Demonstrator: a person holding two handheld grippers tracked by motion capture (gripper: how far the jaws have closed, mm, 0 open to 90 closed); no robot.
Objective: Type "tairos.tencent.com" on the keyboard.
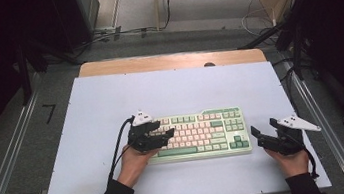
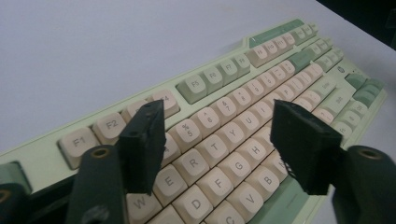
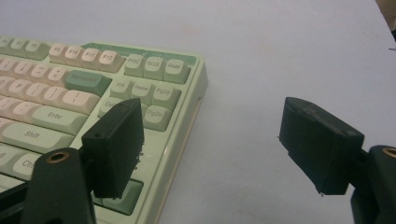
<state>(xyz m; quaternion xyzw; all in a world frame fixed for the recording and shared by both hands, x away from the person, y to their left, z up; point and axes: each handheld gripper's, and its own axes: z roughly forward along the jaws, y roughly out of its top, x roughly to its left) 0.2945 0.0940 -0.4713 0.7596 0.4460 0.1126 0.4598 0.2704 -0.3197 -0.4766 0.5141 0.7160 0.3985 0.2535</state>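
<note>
Left hand-held gripper hovers with jaws apart over the left keys of the keyboard, lying mid-bench, placed for a key press or grip, while the right hand-held gripper waits, jaws apart, beside its right end.

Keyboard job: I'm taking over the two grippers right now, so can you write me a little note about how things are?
Left gripper: open, hovering over the left half of the keyboard, around the letter keys; nothing between its jaws.
Right gripper: open, off the keyboard's right end, one jaw above the corner keys, the other above the bare white mat; holding nothing.
Keyboard: lies flat near the front middle of the mat.
Done: I cannot tell whether any key has been pressed.
Left: probably lowering a jaw tip onto a key, or taking hold of the keyboard.
</note>
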